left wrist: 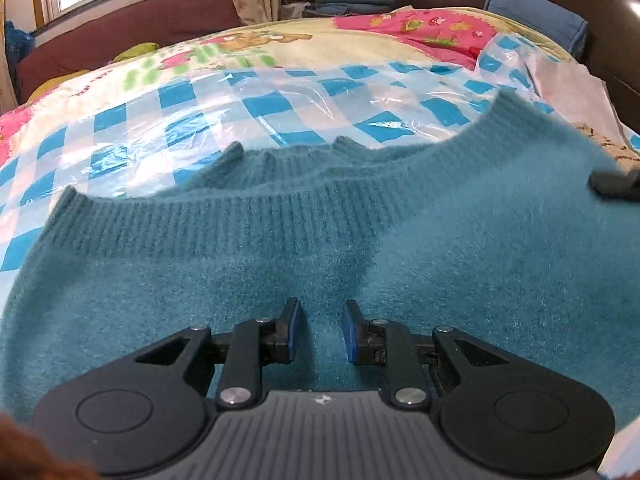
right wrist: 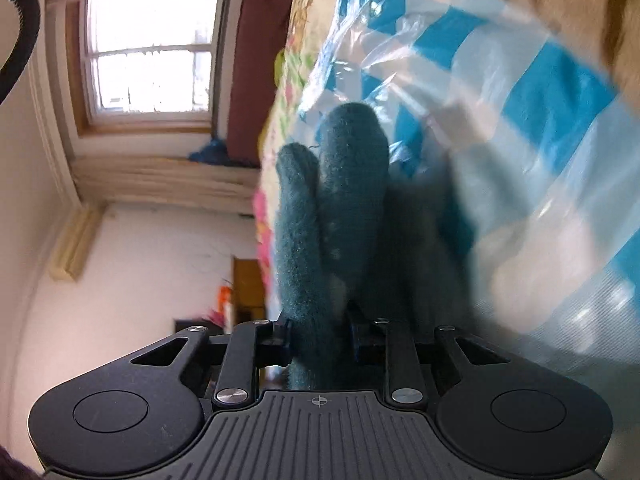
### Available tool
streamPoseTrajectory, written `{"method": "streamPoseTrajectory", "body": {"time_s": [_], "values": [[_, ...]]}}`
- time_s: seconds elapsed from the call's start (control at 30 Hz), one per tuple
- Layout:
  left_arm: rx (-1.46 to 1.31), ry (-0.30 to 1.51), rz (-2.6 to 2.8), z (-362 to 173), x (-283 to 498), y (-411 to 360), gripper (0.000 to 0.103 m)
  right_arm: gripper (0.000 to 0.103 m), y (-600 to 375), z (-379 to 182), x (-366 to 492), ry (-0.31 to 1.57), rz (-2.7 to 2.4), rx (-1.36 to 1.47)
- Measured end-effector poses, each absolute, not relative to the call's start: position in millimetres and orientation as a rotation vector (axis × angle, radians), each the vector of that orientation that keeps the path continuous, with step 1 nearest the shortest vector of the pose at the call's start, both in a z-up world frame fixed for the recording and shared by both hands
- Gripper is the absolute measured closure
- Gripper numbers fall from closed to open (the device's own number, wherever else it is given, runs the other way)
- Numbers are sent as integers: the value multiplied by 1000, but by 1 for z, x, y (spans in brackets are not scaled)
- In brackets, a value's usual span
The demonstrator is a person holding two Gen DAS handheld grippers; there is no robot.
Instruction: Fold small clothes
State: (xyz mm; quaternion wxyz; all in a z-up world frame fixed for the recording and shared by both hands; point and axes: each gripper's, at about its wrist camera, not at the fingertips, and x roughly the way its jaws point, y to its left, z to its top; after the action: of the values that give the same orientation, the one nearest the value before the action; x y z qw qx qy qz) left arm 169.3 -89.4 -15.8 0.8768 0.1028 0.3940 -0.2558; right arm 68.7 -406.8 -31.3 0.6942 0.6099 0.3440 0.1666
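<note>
Two grippers, one garment. The teal sweater (left wrist: pixel 320 264) lies spread on a bed, over a clear plastic sheet (left wrist: pixel 224 120) that covers a blue-and-white checked cloth (left wrist: pixel 176 98). Its ribbed hem band runs left to right across the middle of the left wrist view, with further folds of teal knit bunched just beyond it.

Left gripper (left wrist: pixel 322 330): jaws parted with a clear gap between the blue pads (left wrist: pixel 294 330), nothing between them. It sits low over the near part of the sweater; whether the pads touch the knit cannot be told. At the far right edge of this view a dark, blurred object (left wrist: pixel 616 184) rests against the sweater's right side.

Right gripper (right wrist: pixel 318 336): rolled sideways, so the room appears tilted. Its jaws are closed onto a thick fold of the sweater (right wrist: pixel 332 216), which fills the gap and stands out ahead of the fingers in two rounded lobes. The plastic sheet (right wrist: pixel 500 152) and checked cloth lie to the right of that fold, blurred.

Surroundings: a cartoon-print quilt (left wrist: pixel 248 46) covers the far part of the bed. A blue pillow (left wrist: pixel 536 20) leans on the dark headboard (left wrist: pixel 616 36) at far right. A window (right wrist: pixel 152 48) with curtains is at far left.
</note>
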Motion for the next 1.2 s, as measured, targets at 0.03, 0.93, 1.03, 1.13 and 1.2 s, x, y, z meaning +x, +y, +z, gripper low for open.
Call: {"method": "streamPoseTrajectory", "body": {"time_s": [0.03,0.93,1.03,1.13,1.2], "values": [[205,820,-536,-16,170,-89,78,78,-402,-28,71,761,377,1375],[-259,917,-602,-42,167,47,77,78,-220,37,184,839,362,1300],[-317,943,-573,-38,162,64,78,78,-201,31,200,871,342,1281],[-373,916,-515,-26,144,91,78,78,-182,27,213,904,321,1236],[-401,878,-472,-17,125,109,77,77,-172,21,222,925,302,1215]]}}
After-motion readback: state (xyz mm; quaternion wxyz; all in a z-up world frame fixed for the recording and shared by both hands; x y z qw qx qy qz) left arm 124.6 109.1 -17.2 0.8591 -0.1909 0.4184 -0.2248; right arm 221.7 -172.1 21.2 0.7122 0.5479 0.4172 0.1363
